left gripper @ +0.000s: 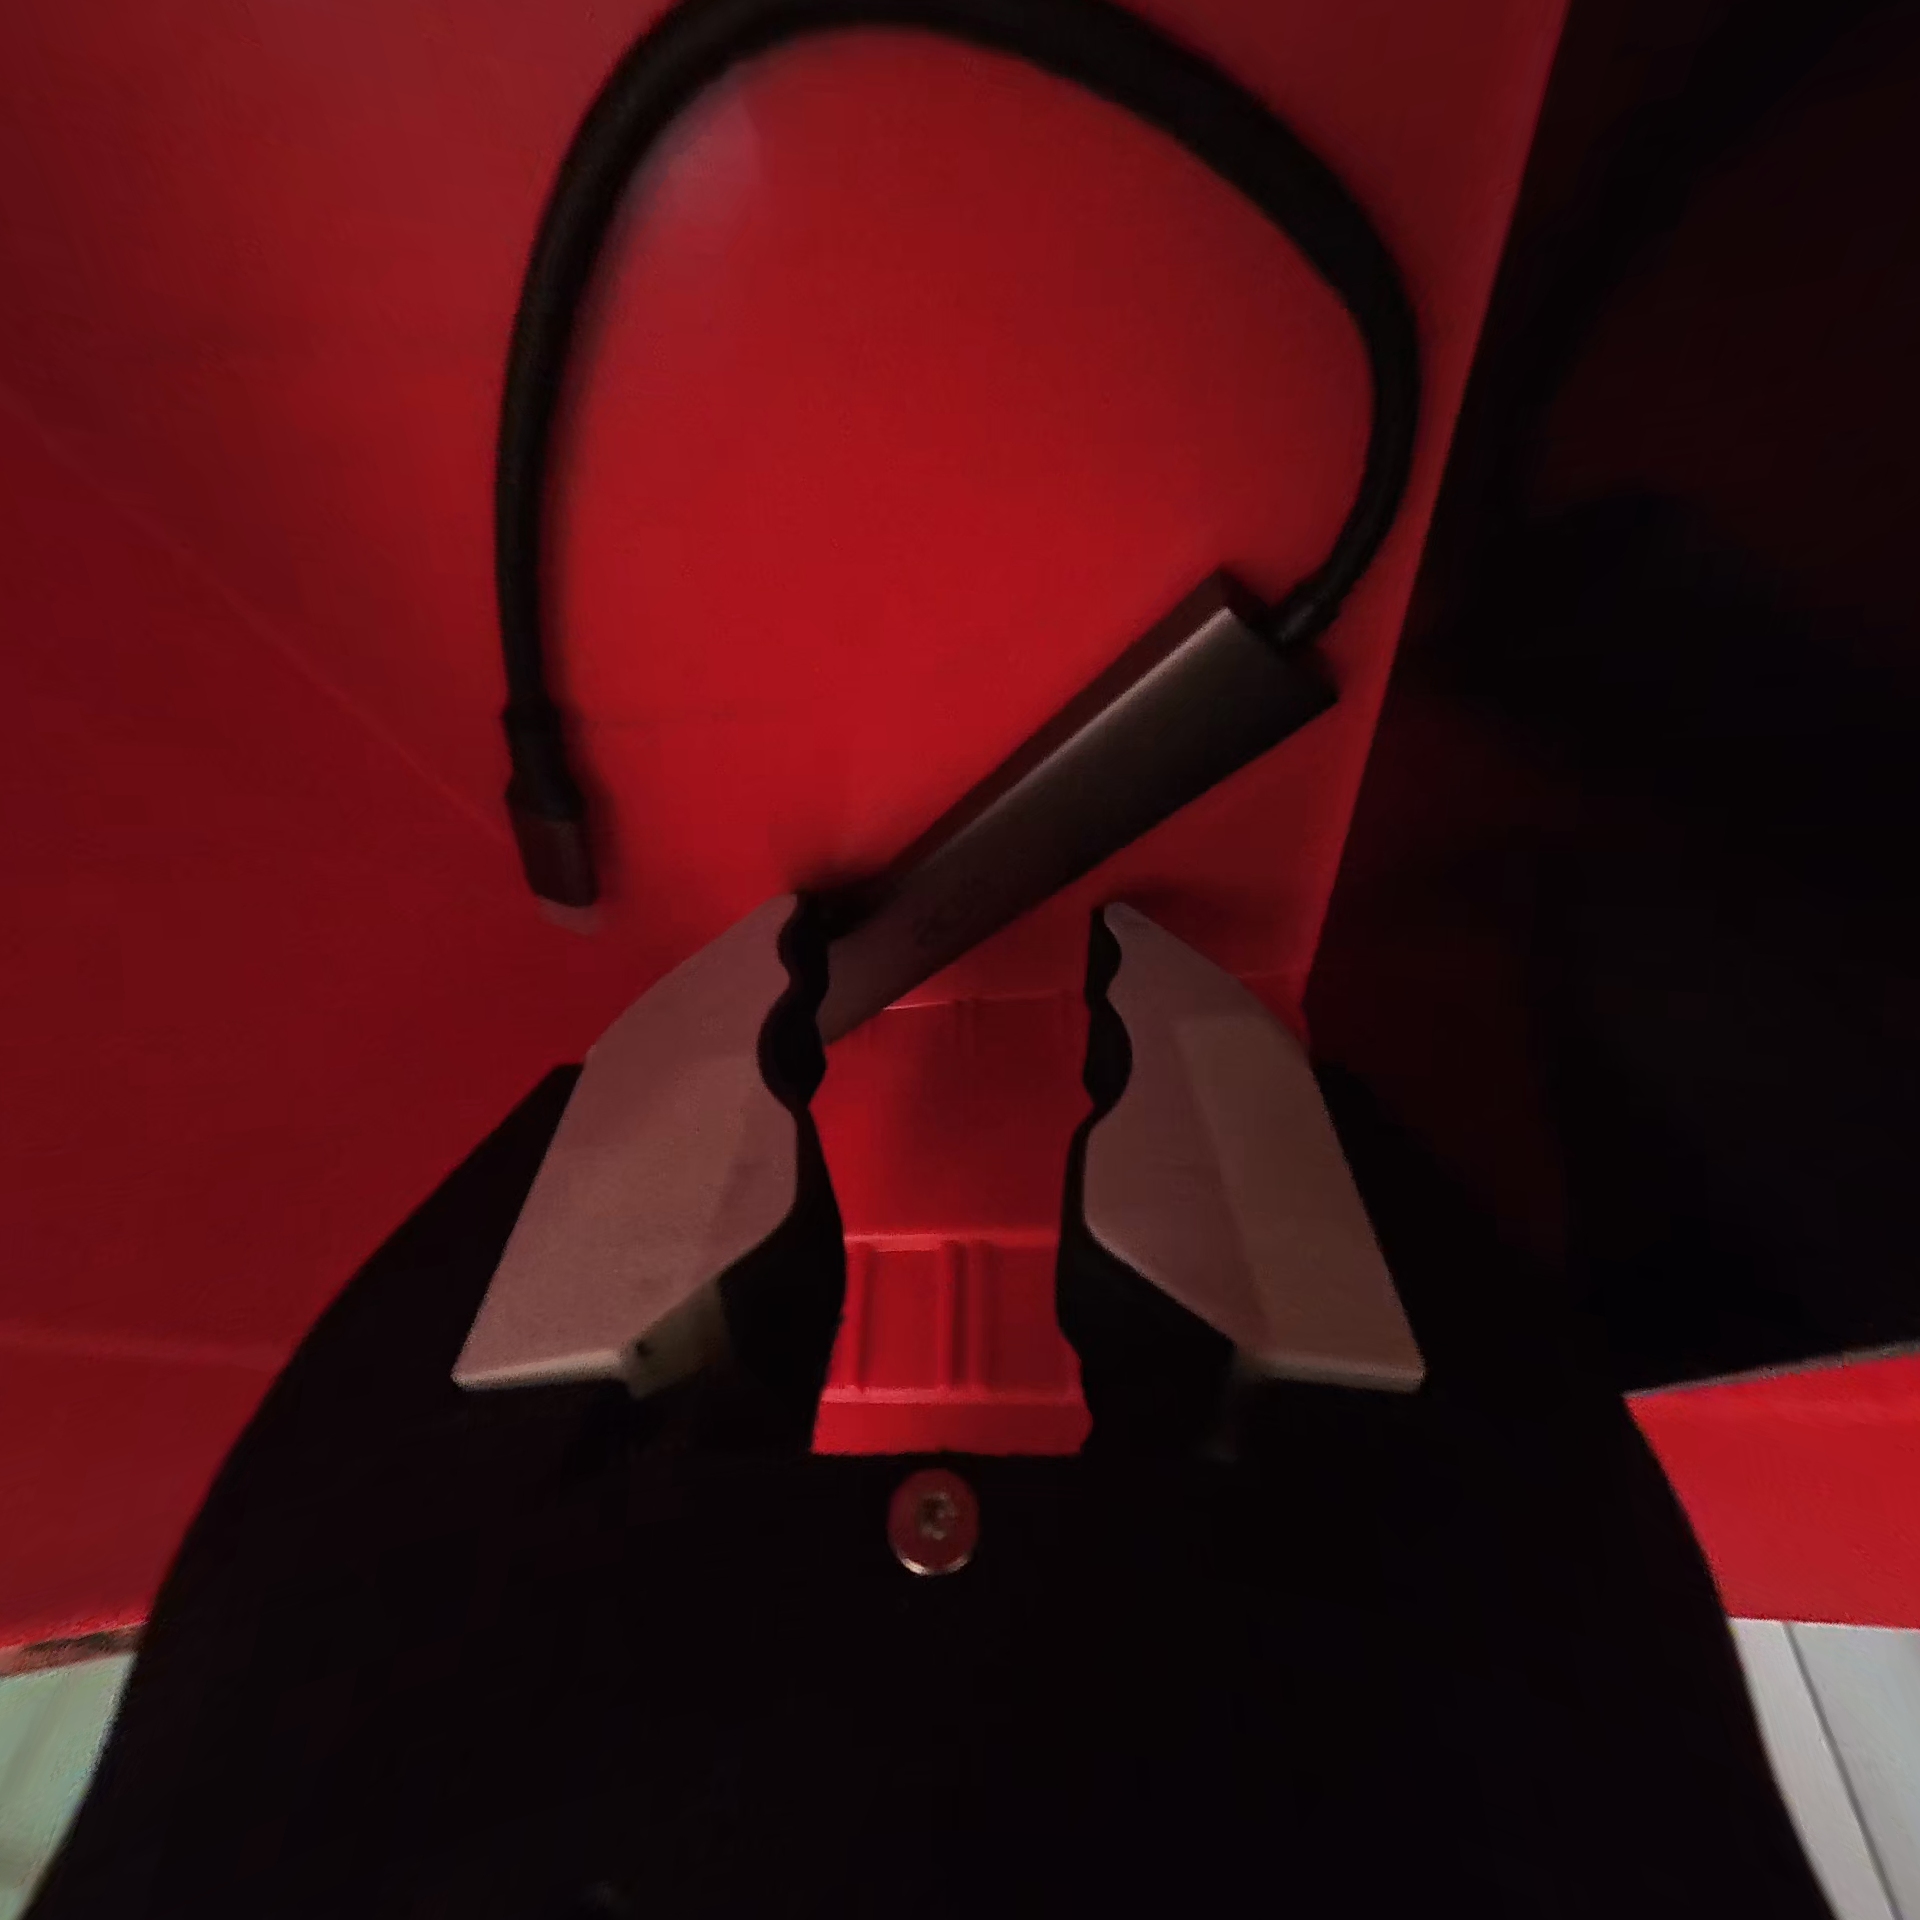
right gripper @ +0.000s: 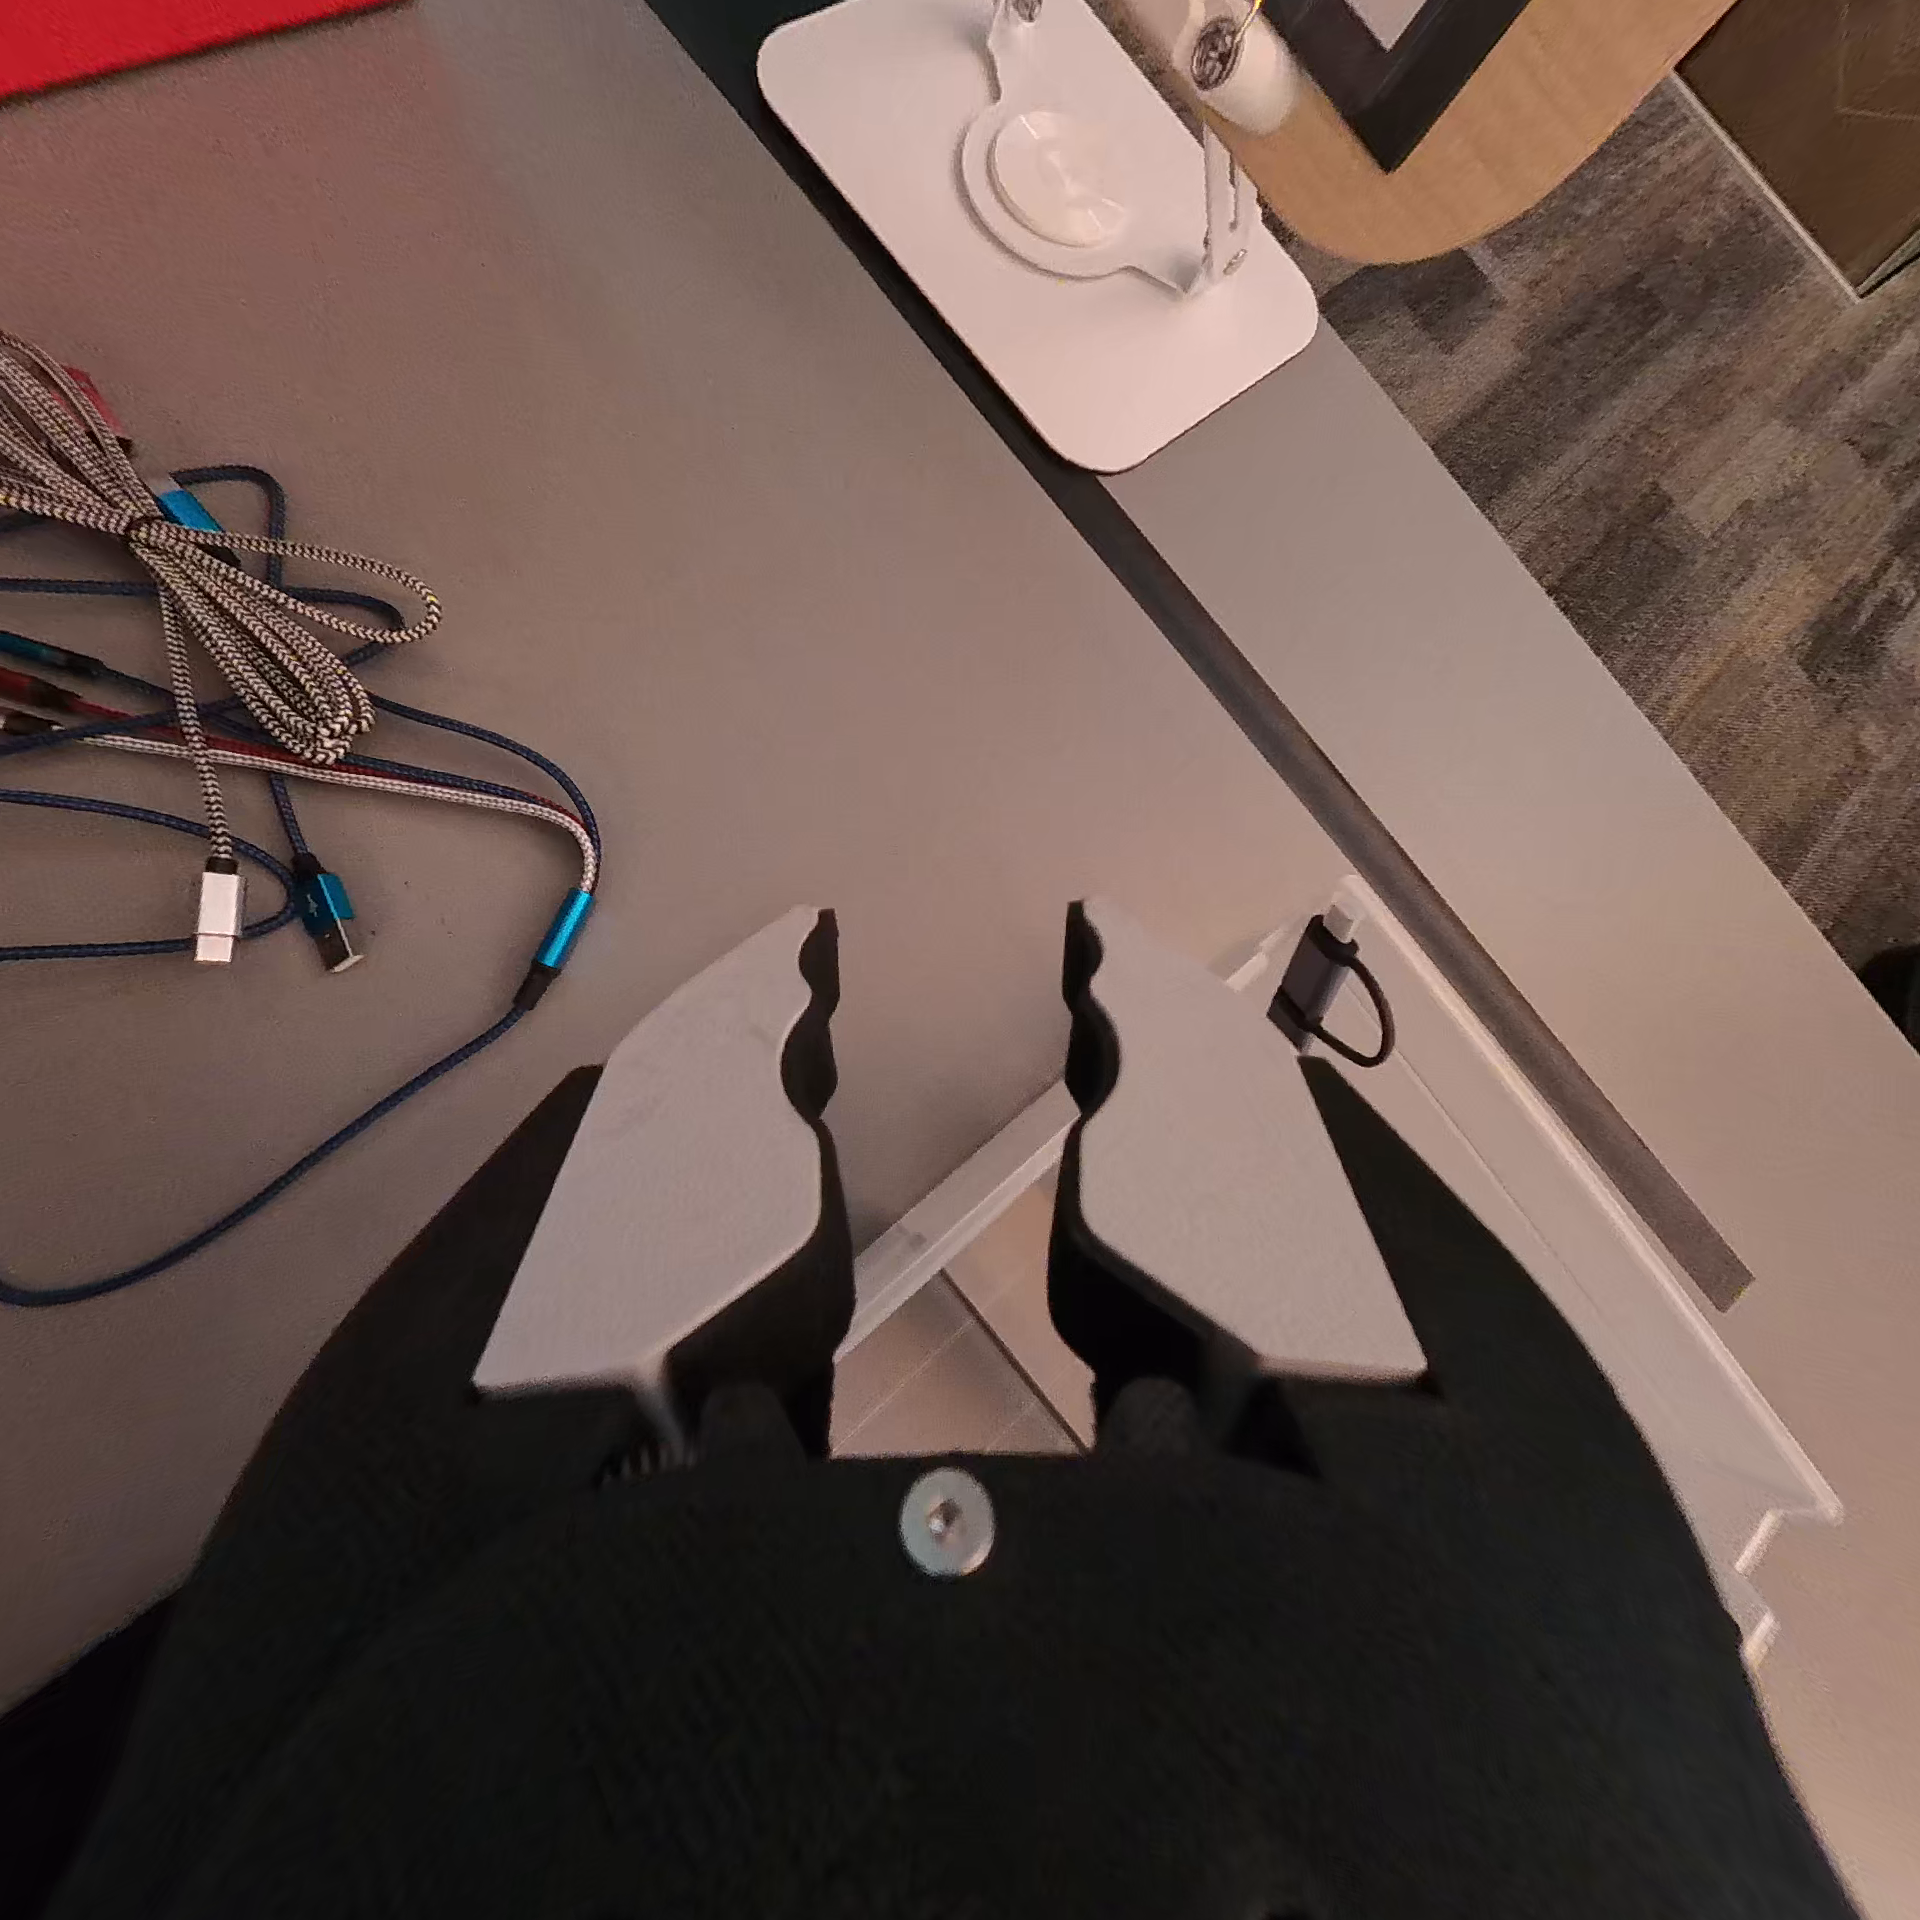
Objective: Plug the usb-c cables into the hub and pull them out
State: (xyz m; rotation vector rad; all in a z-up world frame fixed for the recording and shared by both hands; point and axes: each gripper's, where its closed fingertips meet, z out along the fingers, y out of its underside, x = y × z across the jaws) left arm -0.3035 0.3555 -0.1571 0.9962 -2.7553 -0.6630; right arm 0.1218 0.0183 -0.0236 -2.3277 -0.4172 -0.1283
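In the left wrist view a grey hub [left gripper: 1091,758] lies slantwise on a red mat [left gripper: 312,520]. Its black braided cable [left gripper: 530,468] arcs over to a loose plug [left gripper: 561,842] on the left. My left gripper [left gripper: 951,920] is open, and the hub's near end sits just inside the left fingertip [left gripper: 769,935]; I cannot tell whether they touch. In the right wrist view my right gripper [right gripper: 951,920] is open and empty above a grey table [right gripper: 727,520]. A tangle of braided cables [right gripper: 249,644] lies to its left, with a white plug [right gripper: 218,914] and blue plugs [right gripper: 566,925].
A white flat stand base [right gripper: 1039,260] sits at the table's far edge. A clear plastic holder [right gripper: 1507,1195] with a small dark adapter [right gripper: 1320,987] lies right of the right gripper. Carpeted floor [right gripper: 1662,468] is beyond the edge. A dark area [left gripper: 1662,727] borders the red mat. There is about 55 cm between the tips of the two grippers. The left gripper is farther from the white plug [right gripper: 218,914], some 45 cm, than the right, some 20 cm.
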